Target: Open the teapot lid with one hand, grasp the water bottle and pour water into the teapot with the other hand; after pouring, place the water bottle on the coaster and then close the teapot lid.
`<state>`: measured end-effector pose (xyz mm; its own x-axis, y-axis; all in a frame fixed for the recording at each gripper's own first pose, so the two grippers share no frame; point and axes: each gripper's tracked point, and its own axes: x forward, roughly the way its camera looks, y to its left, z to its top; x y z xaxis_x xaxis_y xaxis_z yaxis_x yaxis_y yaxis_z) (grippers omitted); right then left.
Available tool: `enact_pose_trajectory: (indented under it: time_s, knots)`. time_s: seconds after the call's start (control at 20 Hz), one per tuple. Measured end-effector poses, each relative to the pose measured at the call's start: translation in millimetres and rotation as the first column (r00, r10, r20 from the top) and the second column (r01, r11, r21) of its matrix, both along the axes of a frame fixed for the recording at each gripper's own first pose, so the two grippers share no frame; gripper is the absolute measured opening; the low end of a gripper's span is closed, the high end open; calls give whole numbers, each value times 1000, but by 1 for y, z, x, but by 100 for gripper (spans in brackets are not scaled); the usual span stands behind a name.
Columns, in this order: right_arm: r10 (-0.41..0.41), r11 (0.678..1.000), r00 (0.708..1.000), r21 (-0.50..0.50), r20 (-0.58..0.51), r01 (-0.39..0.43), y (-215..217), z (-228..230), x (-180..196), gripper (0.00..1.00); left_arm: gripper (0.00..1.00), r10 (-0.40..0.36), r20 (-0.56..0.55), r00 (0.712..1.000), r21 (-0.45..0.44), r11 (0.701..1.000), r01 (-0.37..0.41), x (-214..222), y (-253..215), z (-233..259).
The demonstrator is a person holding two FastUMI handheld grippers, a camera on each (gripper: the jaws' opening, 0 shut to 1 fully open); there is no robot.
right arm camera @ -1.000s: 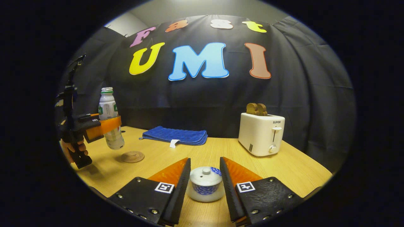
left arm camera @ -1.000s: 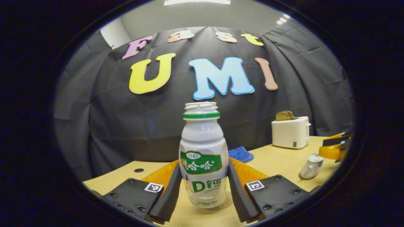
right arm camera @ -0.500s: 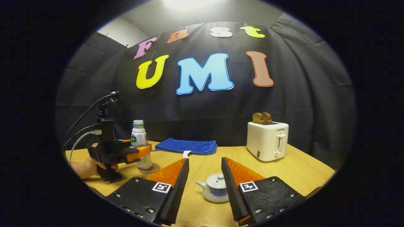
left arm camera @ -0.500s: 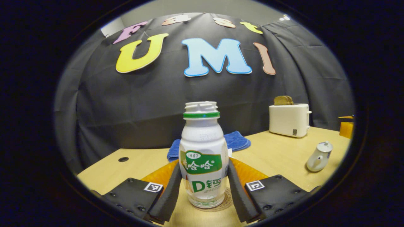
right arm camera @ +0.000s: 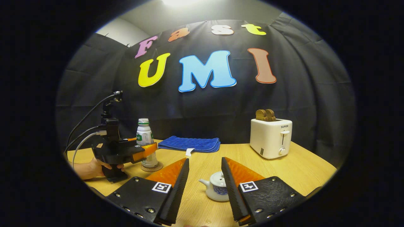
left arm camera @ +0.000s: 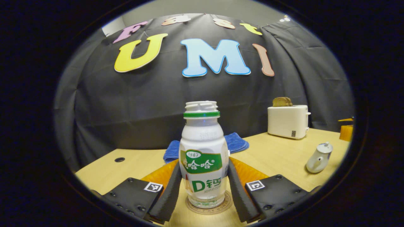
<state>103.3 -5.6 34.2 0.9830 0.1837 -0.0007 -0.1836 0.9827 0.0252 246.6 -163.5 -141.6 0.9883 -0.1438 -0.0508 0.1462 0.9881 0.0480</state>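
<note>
The left gripper (left arm camera: 203, 192) clasped the upright water bottle (left arm camera: 203, 157) on the coaster (left arm camera: 209, 208) at the desk's (left arm camera: 277, 157) near edge.

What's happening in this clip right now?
The left tool grips the water bottle, which stands upright on the coaster. The right tool hangs open above the table, empty, near the teapot, whose lid is on.
</note>
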Motion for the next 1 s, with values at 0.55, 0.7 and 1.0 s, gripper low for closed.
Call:
enact_pose_trajectory:
  time_s: [0.55,0.7,1.0]
  knots:
    - [8,1000,1000,-15,9,-8,3,-1,-1,64,100,6,-20,1000,-50,999,-7,-17,3,2]
    - [0,999,1000,-33,14,1,2,-5,1,64,100,2,-34,999,-23,1000,-3,-31,1,-4]
    - [-2,997,1000,-72,0,2,16,-15,-2,64,100,19,-17,1000,-40,999,-19,-74,10,9]
